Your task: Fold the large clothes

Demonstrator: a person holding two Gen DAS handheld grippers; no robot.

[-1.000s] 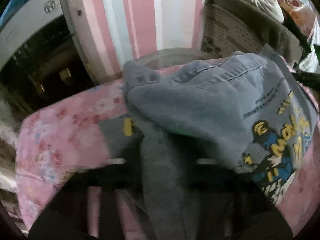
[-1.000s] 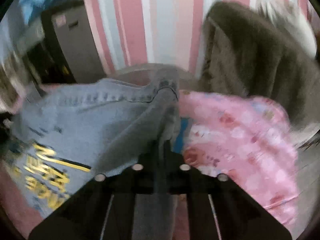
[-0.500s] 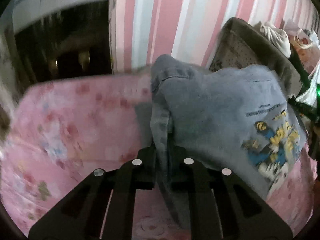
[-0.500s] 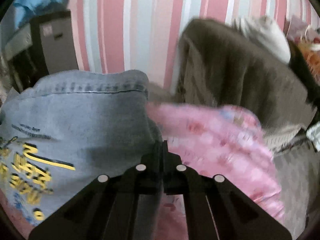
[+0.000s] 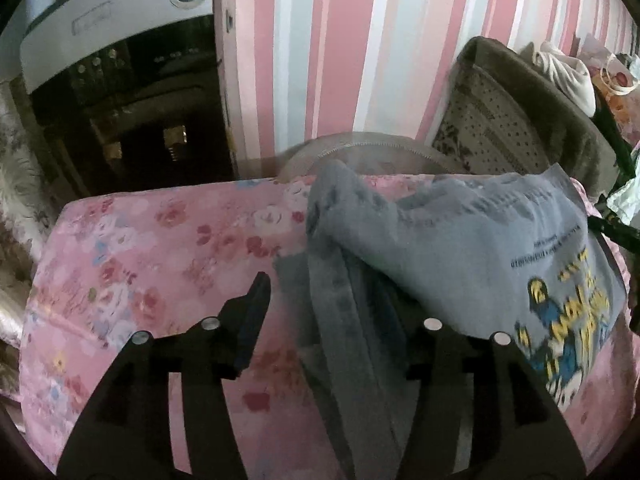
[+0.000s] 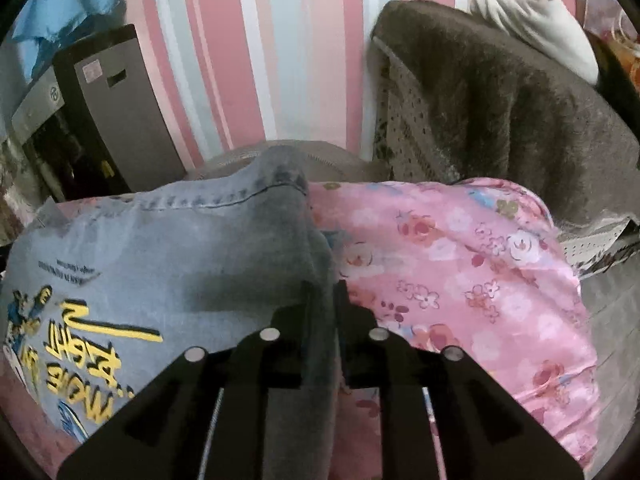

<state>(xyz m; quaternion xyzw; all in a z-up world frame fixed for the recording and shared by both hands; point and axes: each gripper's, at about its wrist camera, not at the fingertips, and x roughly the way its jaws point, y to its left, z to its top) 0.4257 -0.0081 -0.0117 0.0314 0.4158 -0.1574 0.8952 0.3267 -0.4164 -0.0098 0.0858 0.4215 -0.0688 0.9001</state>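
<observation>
**Grey shirt on the pink floral cover**

Grey printed cotton shirt [image 5: 460, 240] lies on the pink floral bedcover [image 5: 152, 248]. Left gripper [image 5: 332, 300] jaws opening — spread, shirt's edge loose between them. Right gripper [image 6: 324, 292] opening too — fabric fold still pinched.

Two close downward views, shared garment [image 5: 460, 236]
</observation>
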